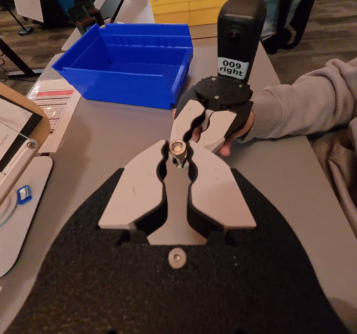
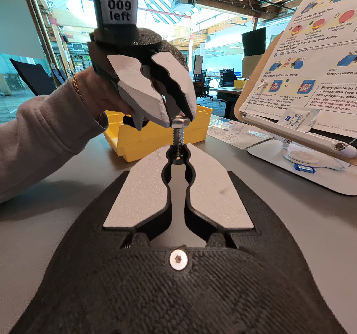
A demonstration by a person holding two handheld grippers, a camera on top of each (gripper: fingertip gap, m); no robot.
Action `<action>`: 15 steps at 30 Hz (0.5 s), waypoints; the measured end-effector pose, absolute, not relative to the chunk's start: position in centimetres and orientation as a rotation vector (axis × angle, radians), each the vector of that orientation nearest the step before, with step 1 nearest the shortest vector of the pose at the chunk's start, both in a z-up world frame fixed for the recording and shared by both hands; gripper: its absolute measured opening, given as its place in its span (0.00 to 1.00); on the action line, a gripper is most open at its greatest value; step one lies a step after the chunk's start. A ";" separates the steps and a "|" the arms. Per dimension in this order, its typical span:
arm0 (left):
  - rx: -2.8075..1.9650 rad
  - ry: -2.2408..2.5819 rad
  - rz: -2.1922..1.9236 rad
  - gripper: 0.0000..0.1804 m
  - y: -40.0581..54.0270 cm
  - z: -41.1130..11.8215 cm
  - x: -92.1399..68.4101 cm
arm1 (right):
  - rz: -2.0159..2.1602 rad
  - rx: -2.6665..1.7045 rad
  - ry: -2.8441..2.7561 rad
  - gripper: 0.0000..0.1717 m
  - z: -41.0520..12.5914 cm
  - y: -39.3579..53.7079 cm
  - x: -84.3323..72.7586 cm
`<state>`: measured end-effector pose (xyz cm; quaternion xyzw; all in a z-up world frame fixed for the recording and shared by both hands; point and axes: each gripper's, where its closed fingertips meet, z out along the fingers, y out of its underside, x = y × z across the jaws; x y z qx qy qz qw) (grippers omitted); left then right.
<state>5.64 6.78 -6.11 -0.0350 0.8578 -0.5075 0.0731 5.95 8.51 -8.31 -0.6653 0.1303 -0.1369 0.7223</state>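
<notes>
A silver bolt (image 2: 178, 139) stands upright with a hex nut (image 2: 180, 123) at its top end. My right gripper (image 2: 178, 151) is shut on the bolt's lower threaded part, just above the grey table (image 2: 58, 179). My left gripper (image 2: 180, 118) comes down from above, with its fingertips pressed on opposite sides of the nut. In the left wrist view the nut (image 1: 177, 147) sits between my left gripper's (image 1: 177, 146) tips, seen end on. The right gripper's fingers (image 1: 214, 129) reach in from the upper right, below the nut. A person's hand and grey sleeve hold each gripper.
An empty blue bin (image 1: 125, 69) stands beyond the grippers and a yellow bin (image 1: 185, 3) behind it; the yellow bin (image 2: 154, 141) also shows in the right wrist view. An instruction board on a white stand (image 2: 309, 54), a wipe packet (image 2: 297, 118), a blue card (image 2: 304, 168) and a laminated sheet (image 2: 235, 131) are nearby. The tips of both grippers are at nearly the same place. The wipe packet (image 2: 297, 118) is about equally far from each gripper, around 25 centimetres.
</notes>
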 end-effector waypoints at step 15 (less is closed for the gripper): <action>-0.158 2.556 -1.535 0.17 7.1 -5.9 6.1 | -0.265 -1.416 0.307 0.05 -7.7 8.1 6.0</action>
